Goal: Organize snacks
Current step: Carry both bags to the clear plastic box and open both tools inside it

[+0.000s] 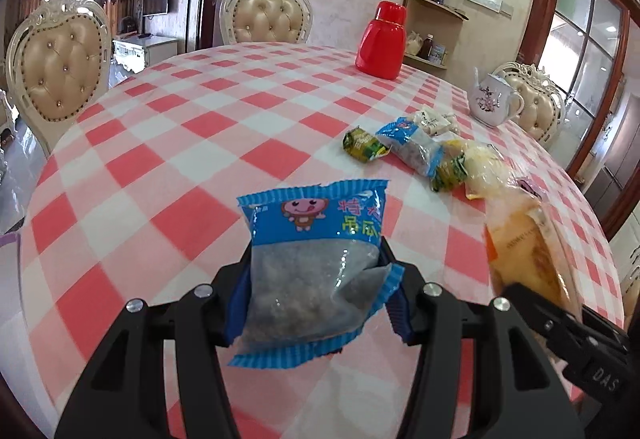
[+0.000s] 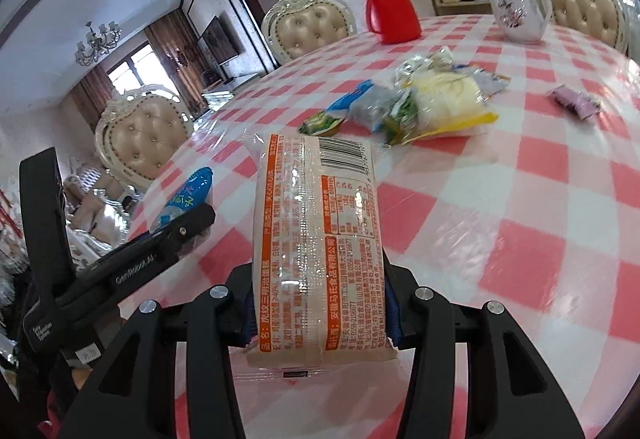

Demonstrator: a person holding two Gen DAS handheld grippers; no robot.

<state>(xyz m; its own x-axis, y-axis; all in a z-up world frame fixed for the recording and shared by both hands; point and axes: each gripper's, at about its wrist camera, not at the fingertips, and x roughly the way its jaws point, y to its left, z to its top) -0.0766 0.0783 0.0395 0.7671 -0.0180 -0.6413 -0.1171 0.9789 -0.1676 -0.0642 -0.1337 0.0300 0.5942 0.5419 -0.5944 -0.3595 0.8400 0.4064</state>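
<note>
On your left, the left claw (image 1: 316, 279) is closed about halfway onto a blue snack packet (image 1: 316, 259) with a cartoon face on its top band; both pads press its sides, and the packet stands upright above the bench (image 1: 180, 167), which wears a pink-and-white checked cloth. From the right wrist view the same claw (image 2: 192, 223) shows from the side, the blue packet (image 2: 188, 195) poking out past its tip.

Moving right, your right claw (image 2: 320, 303) is clamped at a similar half-open width on an orange-printed cake packet (image 2: 316, 239), held lengthwise with its barcode end pointing away from you. In the left wrist view that packet (image 1: 524, 251) appears at the right edge, blurred, so you cannot read how its far end sits.

Farther across the bench lies the loose pile: a green sweet (image 2: 320, 123), a second blue packet (image 2: 368, 103), and a yellow-edged bread bag (image 2: 448, 99), all touching or overlapping. A purple wrapper (image 2: 576, 105) lies apart to the right of them. Behind stand a red flask (image 2: 388, 7) and a white teapot (image 2: 520, 11), well away from the snacks.
</note>
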